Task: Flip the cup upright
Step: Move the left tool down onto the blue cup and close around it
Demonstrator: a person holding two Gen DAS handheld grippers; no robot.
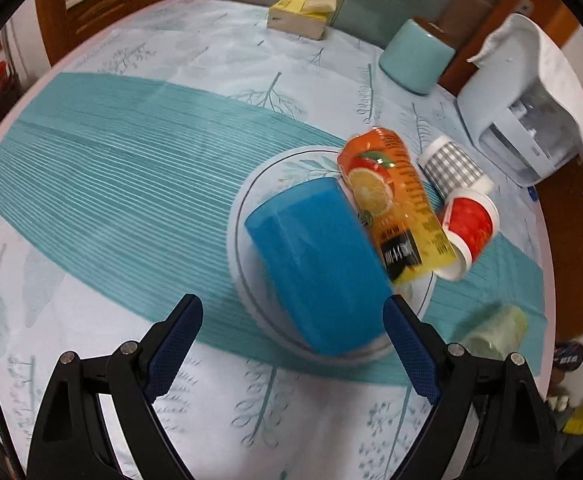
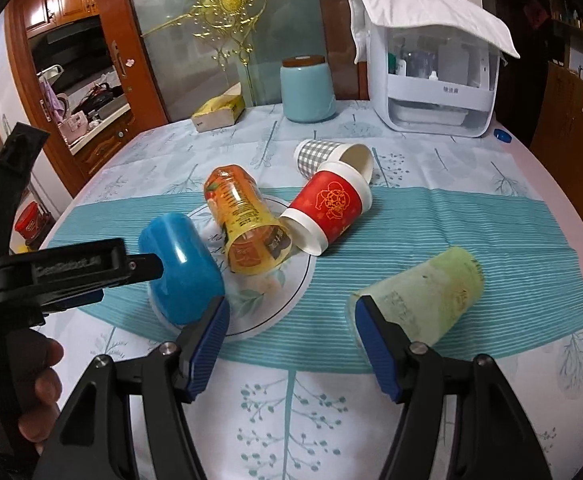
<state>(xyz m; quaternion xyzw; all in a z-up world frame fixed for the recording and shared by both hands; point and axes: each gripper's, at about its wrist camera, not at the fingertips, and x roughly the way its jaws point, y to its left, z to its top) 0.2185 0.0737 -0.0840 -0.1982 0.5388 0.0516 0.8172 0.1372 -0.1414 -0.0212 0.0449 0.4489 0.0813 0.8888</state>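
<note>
The left gripper [image 1: 293,312], fingers spread apart, straddles the blue cup [image 1: 315,264] lying on the plate [image 1: 247,200], long axis pointing away from it, nearer than the right gripper [image 2: 291,320], also spread.

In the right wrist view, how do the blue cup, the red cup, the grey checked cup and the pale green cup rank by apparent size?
1. pale green cup, nearest the camera, so unsure
2. blue cup, similar in apparent size
3. red cup
4. grey checked cup, farthest away

Blue cup [image 1: 315,264] mouth hidden; green cup [image 1: 495,332] blurred
</note>
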